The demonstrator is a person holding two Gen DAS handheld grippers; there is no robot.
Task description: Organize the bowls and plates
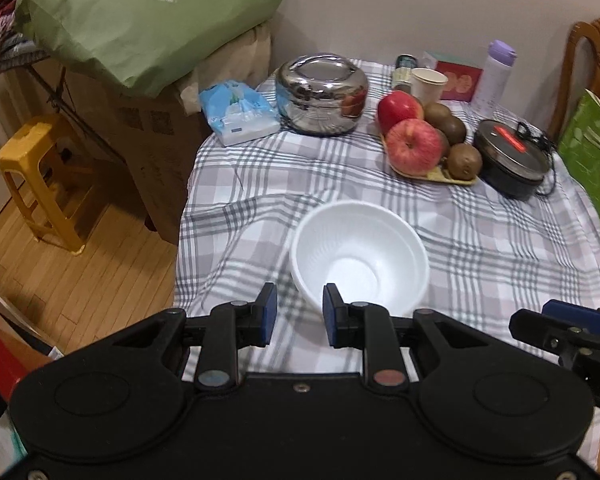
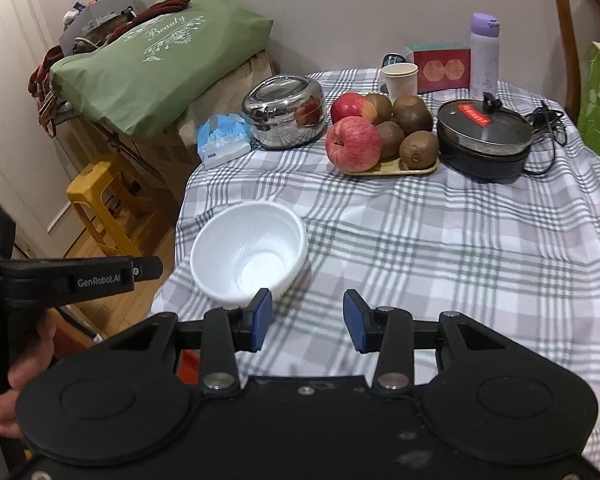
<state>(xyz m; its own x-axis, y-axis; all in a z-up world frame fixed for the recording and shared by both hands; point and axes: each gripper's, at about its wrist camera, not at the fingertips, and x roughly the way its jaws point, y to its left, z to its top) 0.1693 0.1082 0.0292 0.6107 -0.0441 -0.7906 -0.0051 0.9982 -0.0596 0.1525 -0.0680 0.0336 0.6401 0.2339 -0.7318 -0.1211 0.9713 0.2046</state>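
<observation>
A white foam bowl [image 1: 358, 254] stands upright and empty on the checked tablecloth [image 1: 480, 248], near the table's left edge. My left gripper [image 1: 300, 314] hovers at the bowl's near rim, open; its right finger overlaps the rim in the picture, and nothing is gripped. In the right wrist view the same bowl [image 2: 250, 254] lies ahead and to the left. My right gripper [image 2: 308, 320] is open over bare cloth, and its left pad [image 2: 262, 318] sits just in front of the bowl's near side. No plates are in view.
At the back of the table stand a steel pot [image 1: 322, 94], a fruit tray [image 1: 436, 176] with apples and kiwis, a black electric pan [image 1: 512, 160], a paper cup [image 1: 428, 84] and a purple bottle [image 1: 494, 76]. A yellow stool [image 1: 36, 176] stands on the floor at left.
</observation>
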